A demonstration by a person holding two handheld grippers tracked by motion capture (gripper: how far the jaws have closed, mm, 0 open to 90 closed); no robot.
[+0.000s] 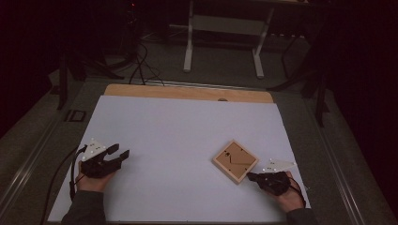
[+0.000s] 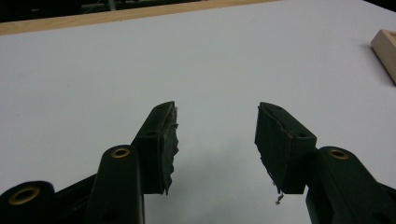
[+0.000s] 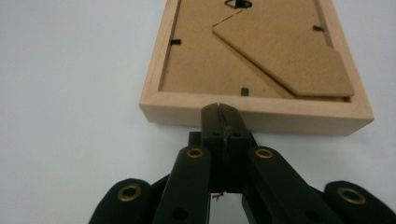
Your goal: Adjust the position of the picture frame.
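I see the wooden picture frame (image 1: 235, 161) lying face down on the white worktop (image 1: 178, 140), back side up, over toward the right edge and nearer the front edge than the back. It sits turned like a diamond, corners pointing at the worktop's edges. Brown backing board (image 3: 243, 51) shows inside the pale wood rim, with the fold-out stand flap (image 3: 289, 60) lying flat across it and small black clips at the rim.

My right gripper (image 1: 252, 176) is at the frame's near-right side, by the front right corner of the worktop. In the right gripper view its jaws are pressed together, nothing between them, closed tips right up against the frame's outer wooden edge (image 3: 257, 114); touching or just short, I cannot tell.

My left gripper (image 1: 119, 153) is well apart, near the left edge of the worktop toward the front. Jaws stand spread with bare white surface between the pads (image 2: 169, 140), holding nothing. A corner of the frame (image 2: 386, 51) shows at the far right of the left gripper view.
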